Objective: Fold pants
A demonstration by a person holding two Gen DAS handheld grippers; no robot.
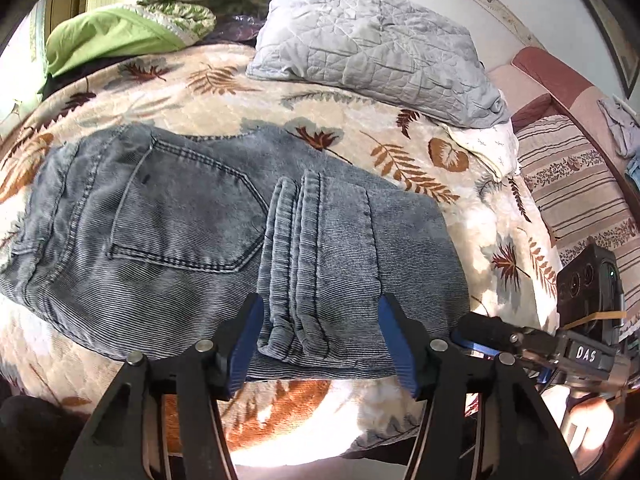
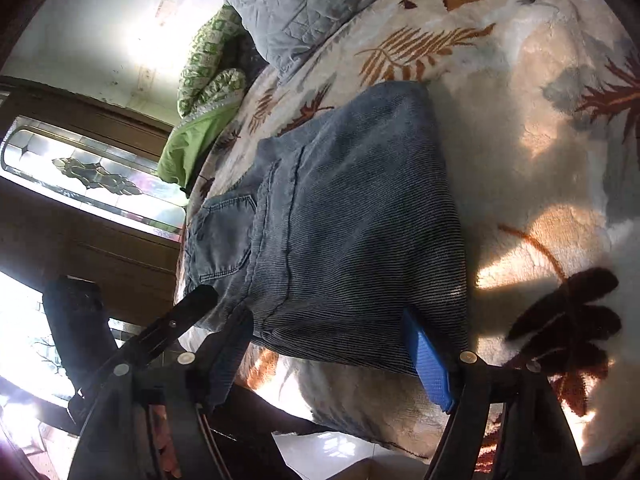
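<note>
Grey-blue corduroy-look pants [image 1: 180, 220] lie folded on the leaf-print bedspread [image 1: 400, 152], back pocket up, with the leg hems laid over the seat. My left gripper [image 1: 322, 344] hovers just above the near edge, open; the hems show between its blue pads [image 1: 248, 344] without being pressed. In the right wrist view the pants [image 2: 352, 220] run away from me. My right gripper [image 2: 324, 320] is open at their near folded end, one blue pad [image 2: 428, 360] by the corner. The right gripper [image 1: 480, 330] also shows beside the pants' right corner.
A grey quilted pillow [image 1: 368, 40] and a green pillow [image 1: 108, 36] sit at the head of the bed. Striped bedding [image 1: 572, 184] lies to the right. The bed's near edge drops off just below the pants. A wooden door with a glass panel [image 2: 92, 176] stands beyond.
</note>
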